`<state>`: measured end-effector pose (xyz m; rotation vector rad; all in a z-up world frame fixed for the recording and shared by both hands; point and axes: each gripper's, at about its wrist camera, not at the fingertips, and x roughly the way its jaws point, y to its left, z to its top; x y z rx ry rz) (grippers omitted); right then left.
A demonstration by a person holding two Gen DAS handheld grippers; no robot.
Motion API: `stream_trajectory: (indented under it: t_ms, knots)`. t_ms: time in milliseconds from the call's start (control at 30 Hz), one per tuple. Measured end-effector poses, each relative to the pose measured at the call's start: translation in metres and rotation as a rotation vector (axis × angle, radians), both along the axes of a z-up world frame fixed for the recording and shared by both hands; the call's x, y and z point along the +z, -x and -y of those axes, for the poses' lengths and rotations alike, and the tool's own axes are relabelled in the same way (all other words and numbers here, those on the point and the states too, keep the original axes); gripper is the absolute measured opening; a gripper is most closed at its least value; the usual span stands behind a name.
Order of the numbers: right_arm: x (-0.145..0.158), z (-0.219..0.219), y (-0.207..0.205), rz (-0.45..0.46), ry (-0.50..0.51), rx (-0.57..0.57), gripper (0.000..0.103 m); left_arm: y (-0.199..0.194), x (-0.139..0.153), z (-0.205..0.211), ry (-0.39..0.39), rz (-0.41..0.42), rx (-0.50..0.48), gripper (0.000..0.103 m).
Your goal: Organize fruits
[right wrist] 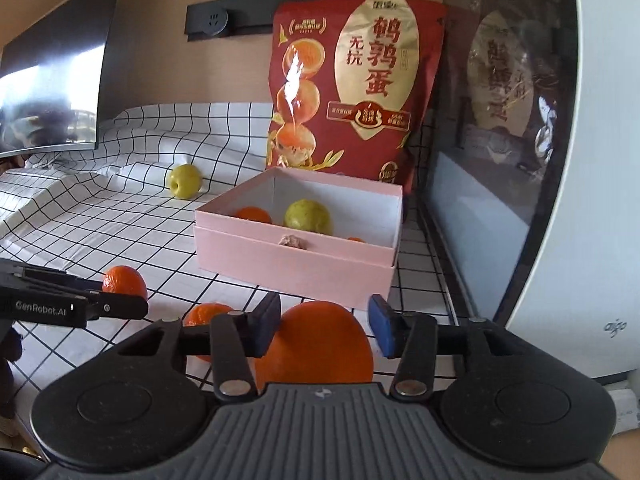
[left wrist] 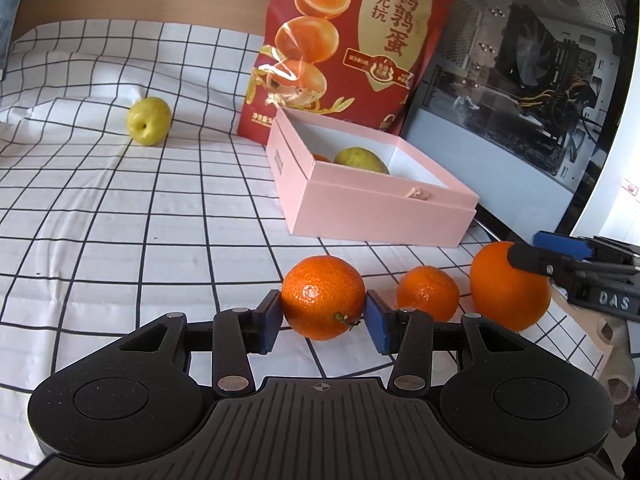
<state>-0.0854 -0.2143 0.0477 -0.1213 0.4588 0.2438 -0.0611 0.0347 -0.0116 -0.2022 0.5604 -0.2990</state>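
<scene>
We are holding the left gripper (left wrist: 323, 316) clenched on a stemmed mandarin (left wrist: 323, 298); both blue pads are pressing its sides, and the fruit is sitting just above the checked cloth (left wrist: 120, 240) near the desk's front edge. We are holding the right gripper (right wrist: 325, 330) around a large orange (right wrist: 314, 344). In the right wrist view the left pad is touching its skin while a sliver of gap is showing at the right pad; in the left wrist view a black finger is lying on the orange's top. We are judging this a grasp just taken, not yet proven firm.

Moving outward, a small mandarin (left wrist: 428, 292) is resting on the cloth between the two held fruits, beside both grippers. Beyond it the pink box (left wrist: 380, 204) is standing open, already holding a green fruit (left wrist: 360, 160) and orange ones. A loose green apple (left wrist: 149, 121) is lying well apart, toward the desk's far left corner. A red snack bag (left wrist: 352, 48) is leaning behind the box, and a computer case (left wrist: 520, 80) is standing along the right edge.

Key relation: the box is lying straight ahead of the right gripper and ahead-right of the left one, its near wall facing both. The right hand is the nearer, so we are expecting its orange to go over that wall first.
</scene>
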Motion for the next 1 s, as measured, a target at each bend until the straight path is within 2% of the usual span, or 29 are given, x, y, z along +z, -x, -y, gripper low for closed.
stream_trajectory:
  t_ms: [100,300,433,533,733,800,1000]
  knots:
    - [-0.004,0.001,0.003,0.006,0.004,0.000,0.078,0.000,0.000,0.000,-0.003,0.000,0.003,0.050]
    - [-0.016,0.001,-0.001,-0.066,-0.081,0.047,0.088,-0.001,0.000,0.000,-0.004,-0.003,0.002,0.050]
    - [-0.027,-0.001,-0.012,-0.164,-0.147,0.078,0.089,-0.002,-0.001,0.001,-0.002,-0.007,0.002,0.050]
    - [-0.040,-0.003,-0.022,-0.246,-0.151,0.078,0.090,-0.003,-0.001,0.000,0.002,-0.010,0.000,0.050]
    - [-0.041,-0.013,-0.018,-0.232,-0.094,0.075,0.089,-0.004,-0.003,-0.001,0.009,-0.020,-0.001,0.050]
    - [-0.041,-0.013,-0.019,-0.227,-0.083,0.066,0.078,-0.005,-0.003,0.000,0.005,-0.027,-0.006,0.050]
    - [-0.034,-0.010,-0.029,-0.207,-0.068,0.060,0.077,-0.009,-0.004,0.003,-0.019,-0.033,-0.016,0.050]
